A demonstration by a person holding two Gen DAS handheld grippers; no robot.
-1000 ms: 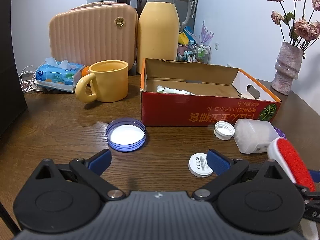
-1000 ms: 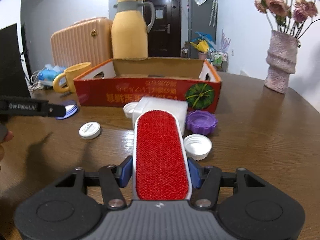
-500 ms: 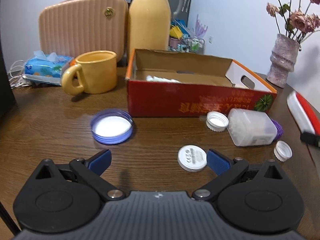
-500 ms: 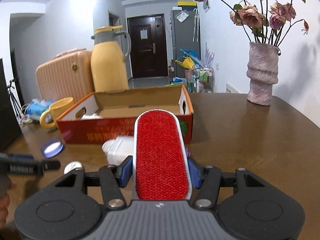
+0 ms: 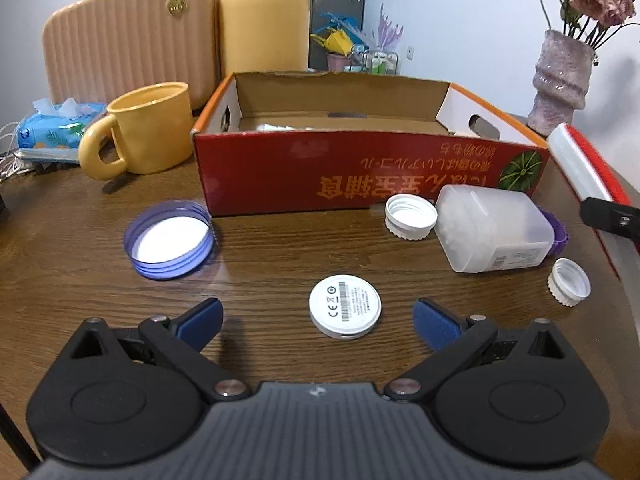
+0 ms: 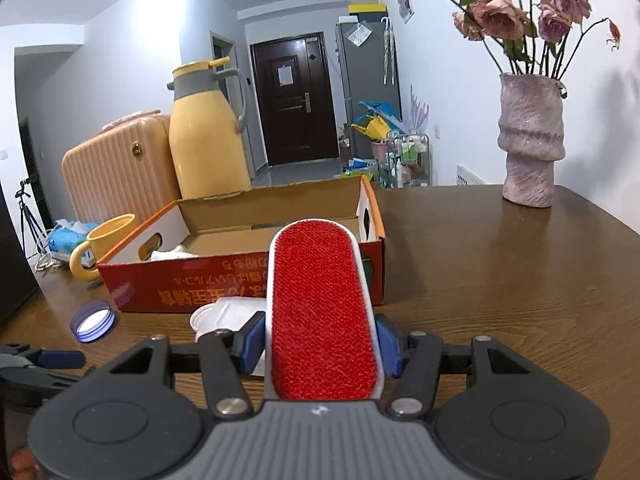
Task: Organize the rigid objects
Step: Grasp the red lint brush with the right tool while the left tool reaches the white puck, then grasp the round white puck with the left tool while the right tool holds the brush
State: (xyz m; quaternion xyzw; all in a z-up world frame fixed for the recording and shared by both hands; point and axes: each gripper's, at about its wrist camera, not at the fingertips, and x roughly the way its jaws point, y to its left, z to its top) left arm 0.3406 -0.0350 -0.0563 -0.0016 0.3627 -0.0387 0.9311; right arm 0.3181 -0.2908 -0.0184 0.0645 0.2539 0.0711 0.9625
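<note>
My right gripper is shut on a red lint brush with a white frame, held above the table and pointing at the red cardboard box. The same brush shows at the right edge of the left wrist view. My left gripper is open, low over the table, with a white round disc lying between its blue fingertips, untouched. A purple lid, two white caps and a clear plastic container lie in front of the box.
A yellow mug, a tissue pack, a peach case and a yellow jug stand behind the box on the left. A vase of flowers stands at the back right. The box holds a few white items.
My left gripper moved right and lower, bringing the white disc between its fingers. My right gripper lifted the brush and swung it toward the box's right end.
</note>
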